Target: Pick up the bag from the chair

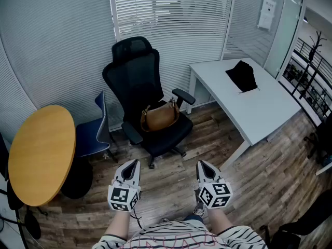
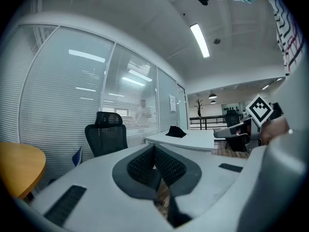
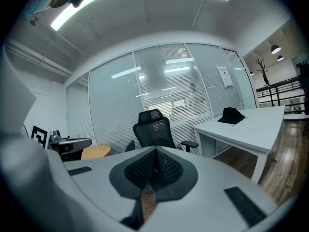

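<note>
Office floor [image 1: 259, 191] of wood planks is filling the head view, with blinds running along the far walls. Brown bag [image 1: 160, 116] is sitting on the seat of the black office chair [image 1: 136, 82], leaning on the backrest, at about 12 o'clock from the person. White table [image 1: 270, 108] is standing at 2 o'clock and carrying a black cloth [image 1: 242, 75]. Round yellow table [image 1: 41, 152] is sitting at 9 o'clock, with a blue chair [image 1: 93, 134] just beside it.

Left tongs [image 1: 133, 164] and right tongs [image 1: 203, 165] are hovering low in the view, side by side, pointing roughly level toward the chair. Both are well apart from the bag. Each gripper view is showing its jaws pressed together with nothing between them.

Task is looking like it is at the very start: the bag is lying untouched on the chair. Approaching, opening the tongs, clamping and lifting are all remaining, judging from this.
</note>
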### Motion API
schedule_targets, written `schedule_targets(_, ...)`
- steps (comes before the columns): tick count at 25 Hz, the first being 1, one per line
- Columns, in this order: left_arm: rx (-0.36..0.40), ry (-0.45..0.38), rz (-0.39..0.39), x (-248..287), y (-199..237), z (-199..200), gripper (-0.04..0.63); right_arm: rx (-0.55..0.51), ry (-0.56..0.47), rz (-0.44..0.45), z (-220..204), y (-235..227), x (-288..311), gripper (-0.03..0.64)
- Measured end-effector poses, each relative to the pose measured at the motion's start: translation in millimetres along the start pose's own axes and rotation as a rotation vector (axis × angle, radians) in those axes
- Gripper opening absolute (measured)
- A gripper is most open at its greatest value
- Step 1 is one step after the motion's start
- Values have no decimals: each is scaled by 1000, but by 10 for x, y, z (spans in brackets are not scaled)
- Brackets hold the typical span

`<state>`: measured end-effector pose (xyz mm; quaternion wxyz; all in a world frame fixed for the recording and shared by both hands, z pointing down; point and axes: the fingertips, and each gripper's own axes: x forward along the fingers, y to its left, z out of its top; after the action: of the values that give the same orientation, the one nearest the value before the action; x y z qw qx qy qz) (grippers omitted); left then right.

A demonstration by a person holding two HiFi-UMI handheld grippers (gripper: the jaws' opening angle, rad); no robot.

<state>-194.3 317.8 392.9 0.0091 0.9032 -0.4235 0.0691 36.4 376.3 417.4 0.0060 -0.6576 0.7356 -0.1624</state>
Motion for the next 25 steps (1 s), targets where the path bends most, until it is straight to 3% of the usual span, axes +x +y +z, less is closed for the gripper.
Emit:
schedule_targets(8,-15,-16,-32,127,-17,-60,32,44,48,47,-141,78,180,29)
schedule_targets(10,-37,8,-59,230,-45,-142,76,58,58,40,-184,9,271,40)
schedule_targets(11,-46,21,-67,290,-45,-180,141,65,65,40,-198,-30,330,80)
schedule_targets(12,-53,31,-69,353,-34,-207,164,72,73,42,-204,-69,398,165)
schedule_targets(13,-59,37,-66,419,-18,-223,164,75,80,46,-199,-109,468,207)
schedule_targets(25,-58,62,24,1502,119,-107,164,57,105,115,191,-852,1410,222)
